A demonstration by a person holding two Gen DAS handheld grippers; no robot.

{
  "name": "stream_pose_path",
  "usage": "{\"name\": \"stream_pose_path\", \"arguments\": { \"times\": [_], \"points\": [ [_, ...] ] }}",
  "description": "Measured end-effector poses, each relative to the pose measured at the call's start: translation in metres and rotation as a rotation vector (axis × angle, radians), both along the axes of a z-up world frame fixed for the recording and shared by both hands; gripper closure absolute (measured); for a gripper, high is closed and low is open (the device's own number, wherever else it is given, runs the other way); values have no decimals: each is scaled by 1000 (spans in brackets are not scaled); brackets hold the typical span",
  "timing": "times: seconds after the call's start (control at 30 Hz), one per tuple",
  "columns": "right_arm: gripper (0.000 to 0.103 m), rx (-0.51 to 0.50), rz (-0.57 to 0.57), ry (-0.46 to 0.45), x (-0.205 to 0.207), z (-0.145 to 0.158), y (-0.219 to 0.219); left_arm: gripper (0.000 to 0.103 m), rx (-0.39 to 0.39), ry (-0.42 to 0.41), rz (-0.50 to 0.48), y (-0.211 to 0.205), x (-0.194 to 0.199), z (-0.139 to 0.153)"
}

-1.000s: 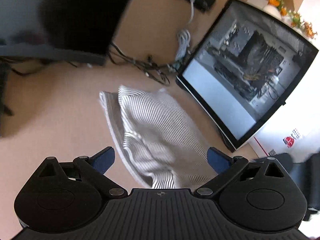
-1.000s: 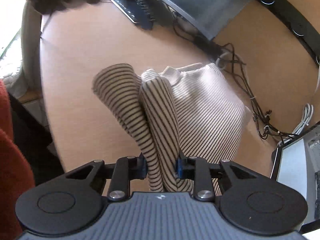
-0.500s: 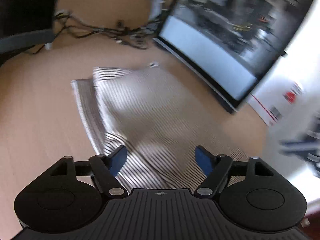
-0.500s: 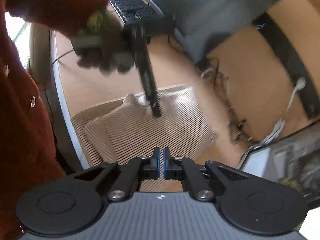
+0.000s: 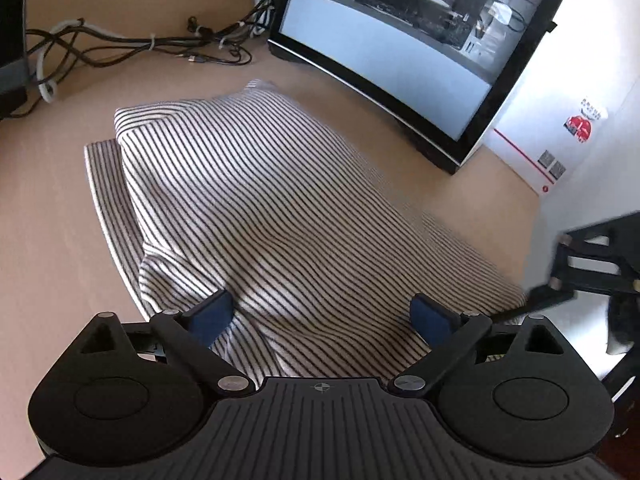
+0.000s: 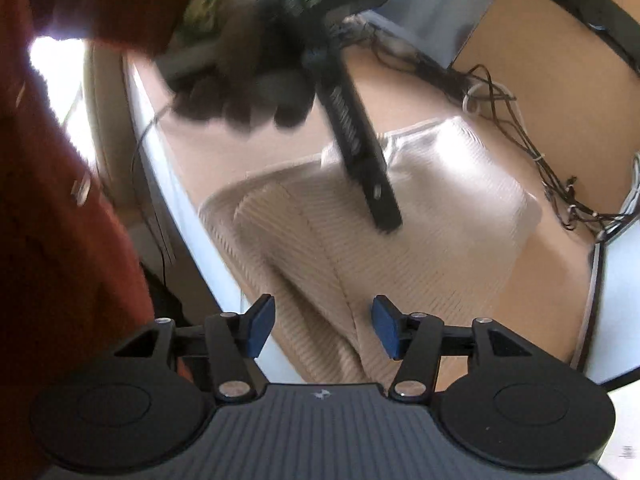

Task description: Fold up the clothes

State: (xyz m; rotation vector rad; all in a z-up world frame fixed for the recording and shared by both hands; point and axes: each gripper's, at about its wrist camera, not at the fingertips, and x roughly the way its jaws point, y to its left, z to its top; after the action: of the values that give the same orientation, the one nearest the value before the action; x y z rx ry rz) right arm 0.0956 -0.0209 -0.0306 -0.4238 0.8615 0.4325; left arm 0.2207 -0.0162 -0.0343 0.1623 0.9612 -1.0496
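Observation:
A striped cream-and-dark garment [image 5: 272, 208] lies folded into a thick bundle on the wooden desk [image 5: 44, 240]. My left gripper [image 5: 320, 316] hovers over its near end, jaws wide and still opening, pads clear of the cloth. In the right wrist view the same garment [image 6: 400, 240] looks blurred and pale. My right gripper [image 6: 324, 328] stands above its near corner by the desk edge, jaws opening, pads pressing on nothing. The other gripper [image 6: 360, 152] and the hand that holds it reach down over the garment from the top.
A computer case with a glass side [image 5: 400, 40] stands to the right of the garment. A tangle of cables [image 5: 132, 44] runs along the back of the desk. A person's red sleeve [image 6: 60, 220] fills the left of the right wrist view.
The right gripper let go of the striped sleeve it was shut on, closed empty, then opened again. The left gripper moved closer over the bundle and opened wider.

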Motion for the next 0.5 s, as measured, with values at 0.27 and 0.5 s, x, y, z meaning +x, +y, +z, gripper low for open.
{"name": "stream_pose_path", "arguments": {
  "times": [0.27,0.5],
  "points": [
    [25,263,95,138,8,-15,-20,5,-9,69,153,19,-39,1],
    [24,201,123,93,-19,-19,-11,5,-212,198,258,107,-83,4]
  ]
}}
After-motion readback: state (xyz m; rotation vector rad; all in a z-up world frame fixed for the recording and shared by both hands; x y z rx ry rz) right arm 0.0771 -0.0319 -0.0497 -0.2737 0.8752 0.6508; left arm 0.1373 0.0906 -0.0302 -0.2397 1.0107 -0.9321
